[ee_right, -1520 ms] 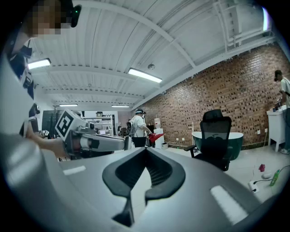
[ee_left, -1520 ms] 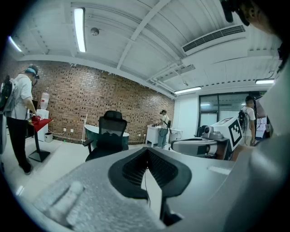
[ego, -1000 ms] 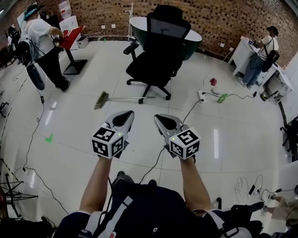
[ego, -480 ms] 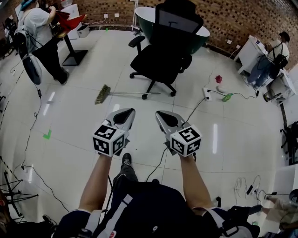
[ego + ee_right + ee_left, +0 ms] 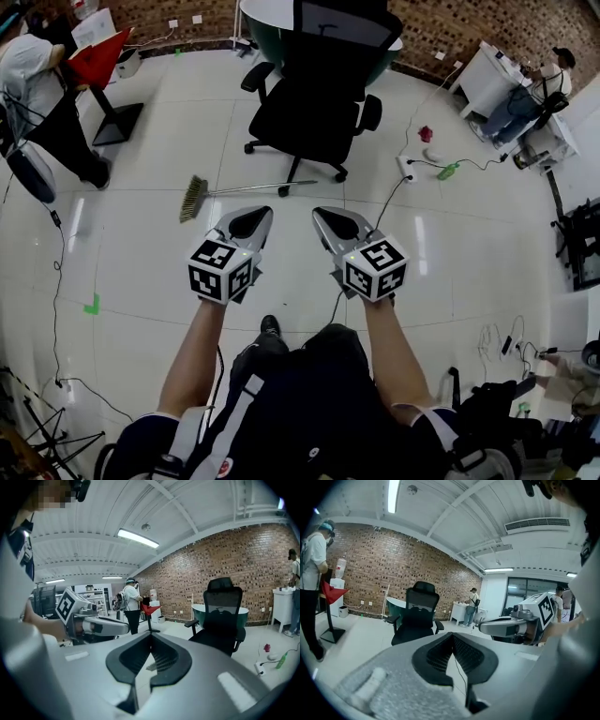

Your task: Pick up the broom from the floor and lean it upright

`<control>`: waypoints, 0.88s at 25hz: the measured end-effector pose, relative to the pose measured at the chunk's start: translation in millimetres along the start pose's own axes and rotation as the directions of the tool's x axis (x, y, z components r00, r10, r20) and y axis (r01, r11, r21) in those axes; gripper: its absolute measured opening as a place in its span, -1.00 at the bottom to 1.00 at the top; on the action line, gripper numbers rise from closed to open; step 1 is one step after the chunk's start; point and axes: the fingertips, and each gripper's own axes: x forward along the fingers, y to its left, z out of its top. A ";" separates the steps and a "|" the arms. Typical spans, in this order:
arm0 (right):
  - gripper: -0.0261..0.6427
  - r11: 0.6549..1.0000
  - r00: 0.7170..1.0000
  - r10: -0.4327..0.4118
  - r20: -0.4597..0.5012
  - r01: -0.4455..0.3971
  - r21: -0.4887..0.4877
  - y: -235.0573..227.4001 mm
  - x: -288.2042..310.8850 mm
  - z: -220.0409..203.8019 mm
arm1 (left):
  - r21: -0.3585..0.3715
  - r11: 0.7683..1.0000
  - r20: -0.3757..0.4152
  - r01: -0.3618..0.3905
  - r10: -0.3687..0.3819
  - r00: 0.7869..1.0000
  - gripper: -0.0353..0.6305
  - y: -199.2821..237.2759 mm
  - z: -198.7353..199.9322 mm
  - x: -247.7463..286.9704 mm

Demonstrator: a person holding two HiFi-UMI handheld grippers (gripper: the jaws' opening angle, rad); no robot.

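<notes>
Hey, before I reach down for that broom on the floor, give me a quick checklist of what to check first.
1. Long thin-handled broom with tan bristles lying flat and in view: ok.
2. Left gripper empty: ok.
3. Right gripper empty: ok.
4. Jaws apart for a grasp: not ok, both pairs are together.
5. Handle end free of the black office chair's wheeled base: cannot tell, it lies very near.
6. Path free of the black cable: not ok, it runs beside the right gripper.

Olive bristles and a silver handle are shown on the broom (image 5: 253, 188); the office chair (image 5: 309, 103) is black, the floor (image 5: 141, 262) white.
</notes>
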 end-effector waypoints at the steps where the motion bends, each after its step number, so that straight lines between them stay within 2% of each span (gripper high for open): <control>1: -0.91 1.000 1.000 -0.011 -0.008 0.011 0.006 -2.6 4.8 -1.6 | -0.003 1.000 -0.006 0.013 -0.013 1.000 -0.90 5.1 -0.8 4.4; 9: -0.91 0.994 0.995 -0.088 -0.044 0.090 0.061 -48.9 31.9 -12.0 | -0.008 0.994 -0.053 0.111 -0.111 0.992 -0.90 32.7 -4.6 60.4; 13: -0.91 0.989 0.994 -0.101 -0.048 0.106 0.099 -86.8 47.3 -28.1 | 0.000 0.992 -0.092 0.127 -0.126 0.988 -0.90 46.8 -12.0 103.3; 18: -0.91 0.978 0.990 -0.133 -0.052 0.140 0.154 -144.1 78.1 -57.8 | 0.005 0.986 -0.165 0.165 -0.162 0.973 -0.90 72.7 -37.4 162.0; 22: -0.91 0.967 0.987 -0.141 -0.075 0.153 0.204 -186.9 109.5 -87.6 | 0.006 0.984 -0.226 0.179 -0.173 0.959 -0.89 102.0 -72.6 216.8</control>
